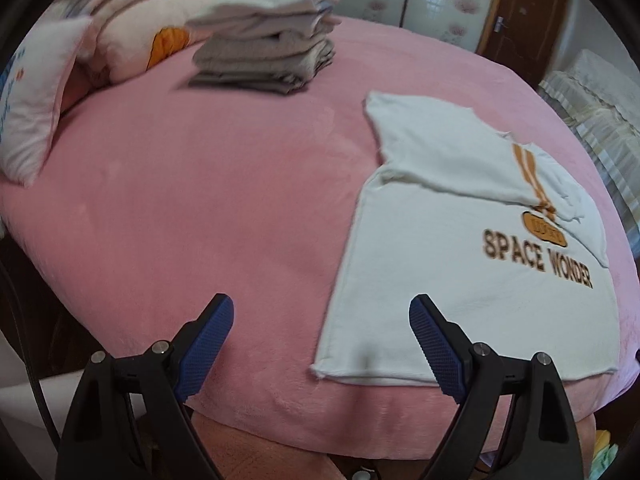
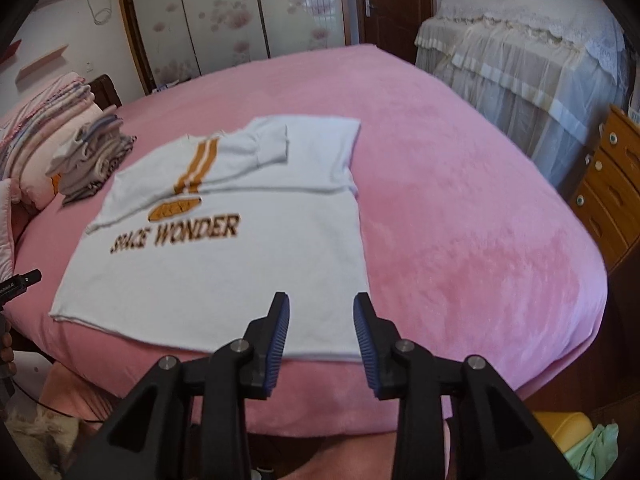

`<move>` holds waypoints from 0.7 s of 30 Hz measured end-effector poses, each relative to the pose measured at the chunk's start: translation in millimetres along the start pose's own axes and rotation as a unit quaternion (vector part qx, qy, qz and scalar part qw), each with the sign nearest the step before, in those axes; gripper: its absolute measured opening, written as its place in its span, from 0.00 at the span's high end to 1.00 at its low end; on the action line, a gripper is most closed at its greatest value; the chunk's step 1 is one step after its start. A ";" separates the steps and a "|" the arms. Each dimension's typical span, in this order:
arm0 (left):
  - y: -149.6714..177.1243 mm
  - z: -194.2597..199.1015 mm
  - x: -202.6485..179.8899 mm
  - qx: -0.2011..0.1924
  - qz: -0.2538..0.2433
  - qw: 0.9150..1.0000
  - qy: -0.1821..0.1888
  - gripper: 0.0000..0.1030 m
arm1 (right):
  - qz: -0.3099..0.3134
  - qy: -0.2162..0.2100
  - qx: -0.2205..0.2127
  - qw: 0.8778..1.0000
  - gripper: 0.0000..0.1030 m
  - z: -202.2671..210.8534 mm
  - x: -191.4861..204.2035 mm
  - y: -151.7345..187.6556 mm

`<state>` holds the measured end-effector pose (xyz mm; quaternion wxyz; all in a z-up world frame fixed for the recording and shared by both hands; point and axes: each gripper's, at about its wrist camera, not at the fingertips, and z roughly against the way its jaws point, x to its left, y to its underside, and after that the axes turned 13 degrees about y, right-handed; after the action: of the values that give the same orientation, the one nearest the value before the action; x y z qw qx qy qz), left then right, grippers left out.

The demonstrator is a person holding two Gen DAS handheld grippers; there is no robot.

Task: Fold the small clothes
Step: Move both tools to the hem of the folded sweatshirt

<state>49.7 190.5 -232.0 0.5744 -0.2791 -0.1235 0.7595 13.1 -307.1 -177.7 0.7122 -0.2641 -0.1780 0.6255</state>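
Note:
A white T-shirt with orange stripes and the words SPACE WONDER lies flat on the pink bed, both sleeves folded in over its chest. My left gripper hovers wide open above the shirt's near left hem corner, nothing between its blue pads. My right gripper is partly open over the near right hem corner, and its pads hold nothing. A stack of folded grey and white clothes sits farther back on the bed.
The pink bedspread stretches wide to either side of the shirt. Pillows and folded quilts lie at the head end. A lace-covered piece of furniture and a wooden drawer chest stand to the right.

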 end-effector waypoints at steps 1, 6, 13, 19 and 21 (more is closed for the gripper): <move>3.0 -5.4 8.8 0.008 0.014 1.000 0.005 0.14 | -0.002 0.000 0.006 1.000 0.67 -5.1 -2.6 3.0; 14.4 -21.5 30.9 0.030 0.041 0.999 0.018 0.14 | -0.023 0.005 0.043 0.999 0.67 -29.3 -19.6 13.9; 21.0 -37.7 28.4 0.049 0.040 0.997 0.048 0.14 | -0.044 -0.001 0.078 0.996 0.67 -51.5 -32.1 23.8; 25.9 -45.5 18.4 0.061 0.014 0.997 0.044 0.14 | -0.045 -0.015 0.084 0.995 0.67 -59.3 -31.1 25.5; 26.1 -46.3 18.3 0.062 0.012 0.997 0.046 0.14 | -0.041 -0.024 0.084 0.995 0.67 -60.8 -28.5 24.6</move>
<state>51.6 193.5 -288.1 0.5865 -0.2789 -0.0459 0.7590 24.6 -342.6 -238.7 0.7525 -0.1809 -0.1527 0.6146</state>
